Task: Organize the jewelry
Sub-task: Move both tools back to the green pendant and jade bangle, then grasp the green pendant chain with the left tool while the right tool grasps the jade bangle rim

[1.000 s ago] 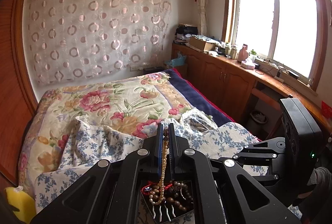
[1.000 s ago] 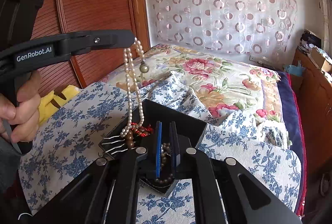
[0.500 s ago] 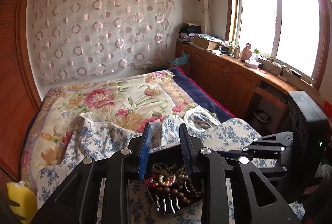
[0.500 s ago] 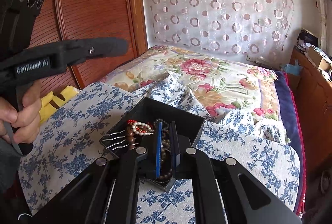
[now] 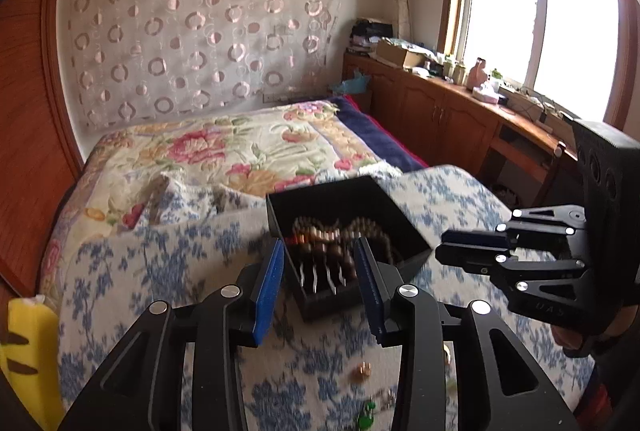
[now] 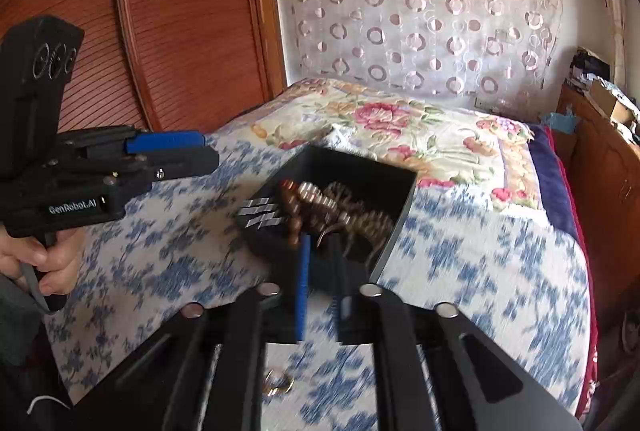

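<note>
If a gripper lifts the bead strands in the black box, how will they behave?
Probably floppy: the bead strands lie heaped in loose coils. Likely to snag, since they tangle around the comb in the box. Round beads may slip from the left gripper.

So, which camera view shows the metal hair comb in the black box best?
The left wrist view shows the hair comb best: its wavy prongs are separate and fairly sharp, between the open left gripper fingers. In the right wrist view the comb is only blurred pale streaks at the black box edge.
</note>
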The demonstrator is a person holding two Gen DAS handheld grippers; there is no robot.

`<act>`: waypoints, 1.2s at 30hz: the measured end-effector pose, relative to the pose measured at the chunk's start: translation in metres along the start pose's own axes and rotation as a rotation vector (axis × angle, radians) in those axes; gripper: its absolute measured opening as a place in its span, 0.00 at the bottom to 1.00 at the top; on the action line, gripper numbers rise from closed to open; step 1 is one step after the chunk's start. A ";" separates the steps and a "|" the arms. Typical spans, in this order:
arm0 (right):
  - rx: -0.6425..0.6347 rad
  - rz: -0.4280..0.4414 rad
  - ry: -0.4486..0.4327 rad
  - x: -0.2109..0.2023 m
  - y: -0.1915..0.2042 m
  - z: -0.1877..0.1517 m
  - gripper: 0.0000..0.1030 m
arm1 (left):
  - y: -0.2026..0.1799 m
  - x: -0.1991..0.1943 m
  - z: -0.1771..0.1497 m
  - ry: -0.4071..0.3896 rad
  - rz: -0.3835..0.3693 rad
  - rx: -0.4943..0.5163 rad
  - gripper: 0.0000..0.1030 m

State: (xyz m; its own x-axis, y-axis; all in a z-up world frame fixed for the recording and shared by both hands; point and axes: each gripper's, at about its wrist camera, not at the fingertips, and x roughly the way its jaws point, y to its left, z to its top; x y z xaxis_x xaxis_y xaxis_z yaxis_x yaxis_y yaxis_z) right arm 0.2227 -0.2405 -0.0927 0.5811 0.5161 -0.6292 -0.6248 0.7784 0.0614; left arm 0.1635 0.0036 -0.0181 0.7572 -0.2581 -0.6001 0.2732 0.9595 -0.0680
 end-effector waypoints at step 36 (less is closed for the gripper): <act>0.017 -0.017 0.178 -0.007 0.031 -0.108 0.13 | -0.043 0.003 -0.111 0.234 -0.026 0.041 0.17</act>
State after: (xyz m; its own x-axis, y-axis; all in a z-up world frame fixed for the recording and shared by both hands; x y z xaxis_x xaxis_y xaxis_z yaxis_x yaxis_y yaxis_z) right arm 0.1431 -0.2591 -0.1697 0.4893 0.4322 -0.7575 -0.6059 0.7932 0.0612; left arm 0.0887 -0.0260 -0.1055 0.5924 -0.2448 -0.7676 0.3184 0.9463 -0.0560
